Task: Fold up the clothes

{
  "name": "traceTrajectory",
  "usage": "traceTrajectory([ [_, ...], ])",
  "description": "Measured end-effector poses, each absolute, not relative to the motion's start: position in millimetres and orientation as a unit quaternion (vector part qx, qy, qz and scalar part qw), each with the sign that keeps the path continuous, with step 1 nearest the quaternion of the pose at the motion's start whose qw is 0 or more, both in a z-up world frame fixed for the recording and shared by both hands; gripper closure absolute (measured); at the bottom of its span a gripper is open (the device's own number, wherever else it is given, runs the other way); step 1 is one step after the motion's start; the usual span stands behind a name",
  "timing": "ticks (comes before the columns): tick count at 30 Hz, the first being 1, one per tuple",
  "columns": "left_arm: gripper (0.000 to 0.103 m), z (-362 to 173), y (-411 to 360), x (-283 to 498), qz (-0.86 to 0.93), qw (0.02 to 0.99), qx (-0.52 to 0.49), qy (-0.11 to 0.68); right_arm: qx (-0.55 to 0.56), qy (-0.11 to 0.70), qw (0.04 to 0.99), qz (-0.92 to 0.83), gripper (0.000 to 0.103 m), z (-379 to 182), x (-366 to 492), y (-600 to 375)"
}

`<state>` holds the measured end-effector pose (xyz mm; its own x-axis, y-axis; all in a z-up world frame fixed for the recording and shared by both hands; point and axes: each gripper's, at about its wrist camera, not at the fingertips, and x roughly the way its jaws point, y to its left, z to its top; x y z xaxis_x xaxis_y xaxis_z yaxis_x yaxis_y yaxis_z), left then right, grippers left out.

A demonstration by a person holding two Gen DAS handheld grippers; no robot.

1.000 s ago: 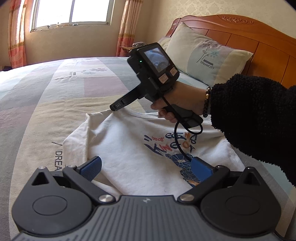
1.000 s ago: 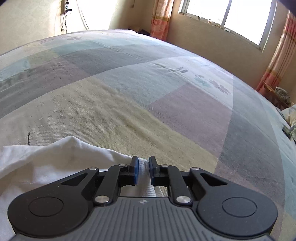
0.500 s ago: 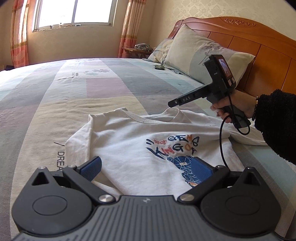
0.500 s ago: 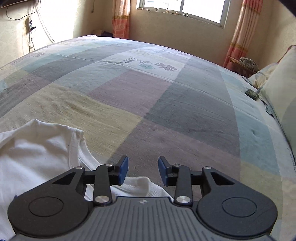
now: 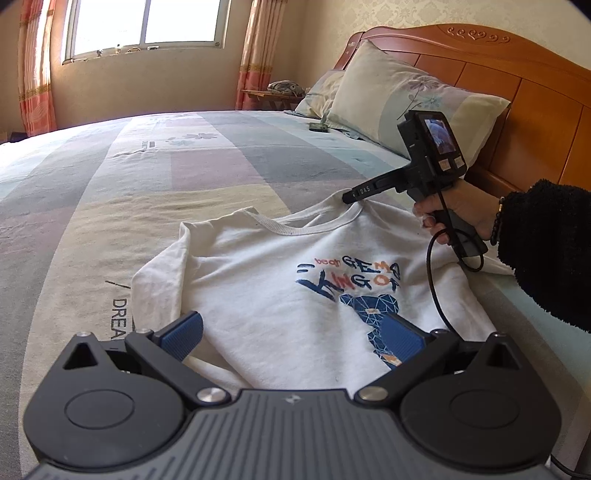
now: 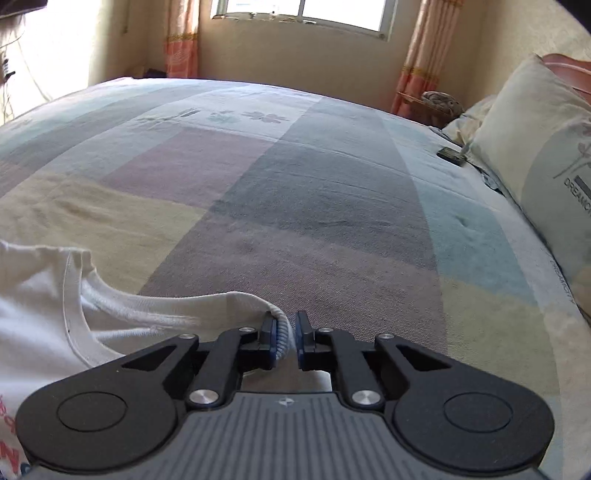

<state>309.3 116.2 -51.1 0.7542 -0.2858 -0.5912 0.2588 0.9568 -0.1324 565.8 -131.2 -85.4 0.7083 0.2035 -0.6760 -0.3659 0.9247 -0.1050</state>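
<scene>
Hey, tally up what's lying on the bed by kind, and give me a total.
White printed T-shirt: 1
Pillows: 2
Small dark object near the pillows, too small to identify: 1
Total: 4

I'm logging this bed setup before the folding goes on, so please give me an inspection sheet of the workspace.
Surface: bed with a patchwork bedspread, lightly creased.
Job's things: white T-shirt lying print-up, its collar at the far end.
Clutter: small dark object on the bedspread beside the pillows.
Grippers: left gripper jaws wide open over the shirt's near part, holding nothing; right gripper jaws closing, with the collar's ribbed edge between them.
Cables: black cable looping from the right gripper's handle across the shirt.
Surroundings: wooden headboard, window, orange curtains, bedside table.
</scene>
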Motion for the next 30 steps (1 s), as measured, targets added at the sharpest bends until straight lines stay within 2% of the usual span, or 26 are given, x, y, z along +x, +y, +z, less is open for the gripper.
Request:
traceTrajectory([
  [2, 0.001, -51.0, 117.5, 309.1, -0.144, 0.937, -0.022, 0.319, -0.113, 0.350, 0.914, 0.171, 0.073, -79.5, 559.8, -125.4],
  [4, 0.001, -51.4, 118.5, 309.4, -0.140, 0.937, -0.022, 0.320, -0.128, 0.349, 0.910, 0.183, 0.054, -71.0, 548.4, -114.0],
  [7, 0.001, -52.1, 118.2, 311.3, -0.140, 0.936, -0.025, 0.321, -0.124, 0.380, 0.891, 0.217, 0.049, -63.2, 534.6, -100.5],
  [11, 0.001, -52.6, 115.0, 314.7, -0.138, 0.935, -0.023, 0.326, -0.139, 0.435, 0.862, 0.222, 0.046, -86.0, 531.2, -77.2],
  [12, 0.001, -53.0, 114.4, 314.9, -0.139, 0.935, -0.022, 0.327, -0.140, 0.439, 0.861, 0.216, 0.042, -93.9, 534.4, -73.1],
  [13, 0.001, -53.4, 113.7, 315.1, -0.139, 0.934, -0.022, 0.328, -0.135, 0.431, 0.866, 0.213, 0.033, -96.9, 538.3, -71.3],
  [14, 0.001, -53.9, 113.2, 315.2, -0.139, 0.934, -0.022, 0.328, -0.131, 0.424, 0.871, 0.210, 0.030, -99.9, 542.2, -69.5],
  [15, 0.001, -54.2, 112.9, 315.3, -0.139, 0.934, -0.022, 0.328, -0.123, 0.418, 0.876, 0.207, 0.023, -102.1, 547.0, -68.3],
  [19, 0.001, -52.5, 112.8, 314.1, -0.136, 0.935, -0.024, 0.326, -0.086, 0.431, 0.876, 0.197, 0.021, -92.9, 563.1, -73.6],
  [22, 0.001, -50.6, 110.3, 312.3, -0.138, 0.935, -0.026, 0.324, -0.091, 0.414, 0.881, 0.210, 0.020, -64.6, 539.6, -93.7],
  [26, 0.001, -48.8, 100.3, 307.8, -0.145, 0.935, -0.018, 0.324, -0.085, 0.403, 0.889, 0.200, 0.017, -24.6, 494.1, -149.3],
  [30, 0.001, -51.9, 82.2, 303.5, -0.159, 0.925, -0.019, 0.344, -0.060, 0.408, 0.899, 0.149, 0.017, -8.0, 449.0, -228.6],
])
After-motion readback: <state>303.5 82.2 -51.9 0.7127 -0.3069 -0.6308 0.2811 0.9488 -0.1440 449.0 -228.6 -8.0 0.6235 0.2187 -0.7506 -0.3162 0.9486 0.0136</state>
